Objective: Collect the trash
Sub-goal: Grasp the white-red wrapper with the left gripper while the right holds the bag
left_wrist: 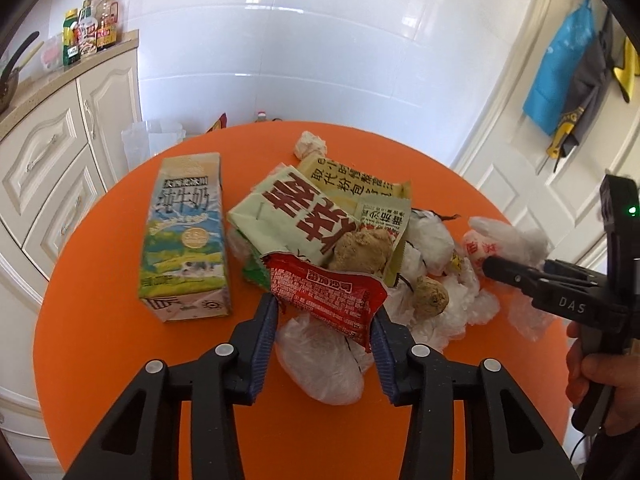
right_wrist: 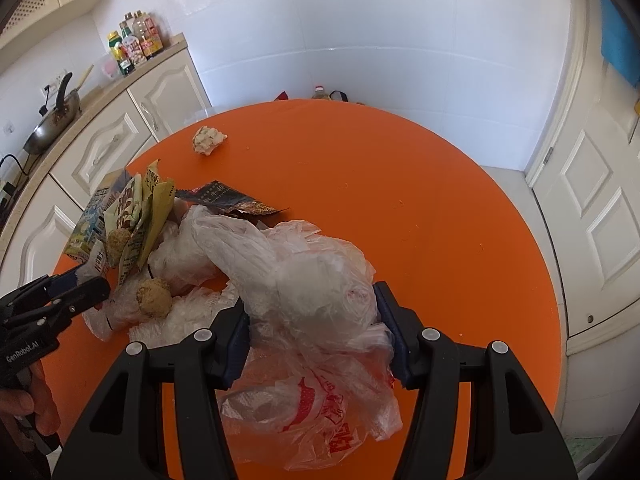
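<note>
A heap of trash lies on the round orange table [left_wrist: 100, 340]: a milk carton [left_wrist: 186, 236], green and yellow wrappers [left_wrist: 296, 216], a red sauce packet [left_wrist: 328, 296], two ginger pieces [left_wrist: 430, 296] and crumpled clear plastic [left_wrist: 320, 360]. My left gripper [left_wrist: 326, 334] is open with its fingers on either side of the red packet. My right gripper [right_wrist: 314, 338] is open around a white plastic bag with red print [right_wrist: 316, 308]. The right gripper also shows in the left wrist view [left_wrist: 504, 270] at the right of the heap.
A crumpled paper ball [right_wrist: 209, 140] lies apart at the table's far side. A dark wrapper [right_wrist: 228, 200] lies behind the bag. White cabinets [left_wrist: 48, 168] with bottles [left_wrist: 90, 28] and a wok [right_wrist: 52, 120] stand left. A white door [right_wrist: 592, 208] is on the right.
</note>
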{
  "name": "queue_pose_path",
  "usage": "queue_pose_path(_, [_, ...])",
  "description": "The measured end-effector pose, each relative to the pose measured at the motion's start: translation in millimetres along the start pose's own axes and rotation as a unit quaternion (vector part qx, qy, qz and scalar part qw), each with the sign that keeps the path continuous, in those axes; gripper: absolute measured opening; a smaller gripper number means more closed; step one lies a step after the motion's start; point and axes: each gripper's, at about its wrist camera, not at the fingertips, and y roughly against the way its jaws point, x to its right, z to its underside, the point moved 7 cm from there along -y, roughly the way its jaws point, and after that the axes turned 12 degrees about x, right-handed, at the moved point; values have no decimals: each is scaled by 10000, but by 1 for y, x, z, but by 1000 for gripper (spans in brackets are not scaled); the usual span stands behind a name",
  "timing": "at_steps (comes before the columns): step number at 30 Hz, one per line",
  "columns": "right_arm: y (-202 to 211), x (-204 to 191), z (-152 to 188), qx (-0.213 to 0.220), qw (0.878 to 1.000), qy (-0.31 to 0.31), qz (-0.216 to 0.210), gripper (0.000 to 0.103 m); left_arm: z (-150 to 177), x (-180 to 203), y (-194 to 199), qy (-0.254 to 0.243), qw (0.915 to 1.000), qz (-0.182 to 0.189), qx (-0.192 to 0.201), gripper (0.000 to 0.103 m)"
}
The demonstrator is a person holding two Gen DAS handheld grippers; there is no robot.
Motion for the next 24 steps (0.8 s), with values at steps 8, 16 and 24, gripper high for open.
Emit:
queue_pose_path(8, [-1, -1, 1, -16, 10000, -25, -4, 57, 18, -5, 31, -66, 9999, -126, -68, 14])
queue_pose_path(16, [-2, -1, 3, -51, 10000, -25, -9, 57, 14, -21, 27, 197, 9985, -503, 49, 53])
queue_pose_path(24, [-2, -2, 2, -44, 10000, -6, -13, 57, 26, -21, 38, 577, 9982, -190, -13, 12])
